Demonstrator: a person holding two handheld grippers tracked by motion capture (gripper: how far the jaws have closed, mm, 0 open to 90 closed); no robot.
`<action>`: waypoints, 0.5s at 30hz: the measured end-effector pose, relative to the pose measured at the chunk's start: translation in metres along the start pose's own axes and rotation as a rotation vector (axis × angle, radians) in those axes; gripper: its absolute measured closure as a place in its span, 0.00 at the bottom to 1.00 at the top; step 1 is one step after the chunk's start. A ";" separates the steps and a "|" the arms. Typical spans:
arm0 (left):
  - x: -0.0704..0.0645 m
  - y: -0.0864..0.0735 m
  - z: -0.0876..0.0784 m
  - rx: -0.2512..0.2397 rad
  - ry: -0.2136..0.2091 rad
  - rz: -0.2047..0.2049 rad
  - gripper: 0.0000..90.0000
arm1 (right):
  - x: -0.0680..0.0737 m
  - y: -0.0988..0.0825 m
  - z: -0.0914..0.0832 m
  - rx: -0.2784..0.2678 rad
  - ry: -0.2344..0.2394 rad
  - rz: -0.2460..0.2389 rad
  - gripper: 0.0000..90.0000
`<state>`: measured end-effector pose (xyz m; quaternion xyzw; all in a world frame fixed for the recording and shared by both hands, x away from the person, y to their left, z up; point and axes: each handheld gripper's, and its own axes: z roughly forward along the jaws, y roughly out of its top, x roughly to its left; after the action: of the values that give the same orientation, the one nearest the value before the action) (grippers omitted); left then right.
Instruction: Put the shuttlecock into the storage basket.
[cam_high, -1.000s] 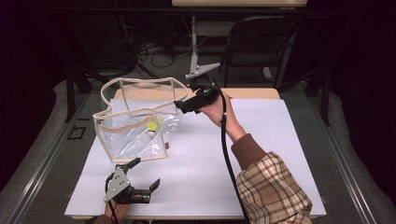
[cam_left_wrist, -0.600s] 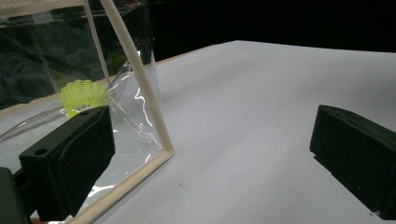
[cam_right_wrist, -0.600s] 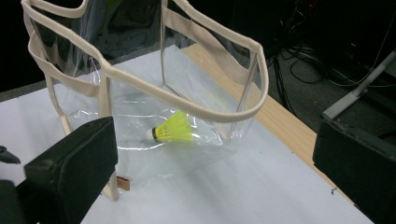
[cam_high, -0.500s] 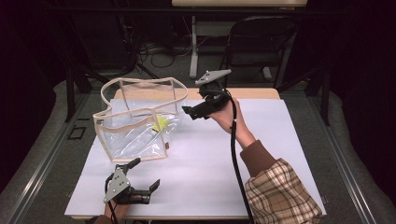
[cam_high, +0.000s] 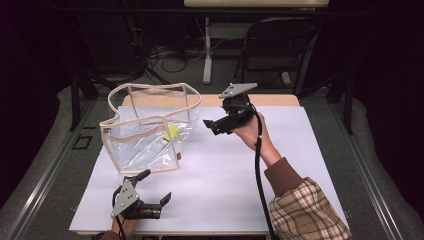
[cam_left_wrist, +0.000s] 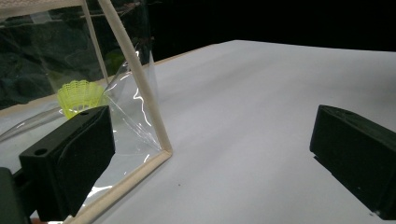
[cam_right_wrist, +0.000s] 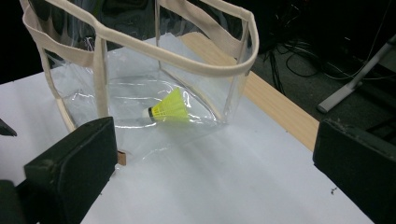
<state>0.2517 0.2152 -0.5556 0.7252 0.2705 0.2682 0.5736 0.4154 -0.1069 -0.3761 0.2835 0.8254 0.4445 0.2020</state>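
A yellow shuttlecock (cam_right_wrist: 169, 108) lies inside the clear bag (cam_high: 150, 127) on the tabletop (cam_high: 280, 165). The right claw (cam_high: 216, 125) hangs released beside the bag; the left claw (cam_high: 152, 192) rests released near its front corner. A careless nudge could tip the flimsy bag and spill the shuttlecock.

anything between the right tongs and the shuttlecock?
Just the clear bag wall: the yellow shuttlecock lies inside the bag, and bare white table runs up to it from the open right tongs. Clearest in the right gripper view.
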 end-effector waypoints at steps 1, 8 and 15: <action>0.000 0.000 0.000 0.000 0.000 0.000 0.00 | 0.000 -0.002 -0.001 0.002 0.001 0.001 0.00; 0.000 0.000 0.000 -0.002 0.001 -0.001 0.00 | -0.004 -0.015 -0.008 0.006 -0.017 0.003 0.00; 0.000 0.000 0.000 -0.002 0.002 -0.002 0.00 | -0.003 -0.025 -0.014 0.007 -0.025 -0.004 0.00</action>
<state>0.2518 0.2151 -0.5556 0.7240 0.2715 0.2684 0.5745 0.4019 -0.1291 -0.3898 0.2882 0.8249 0.4376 0.2120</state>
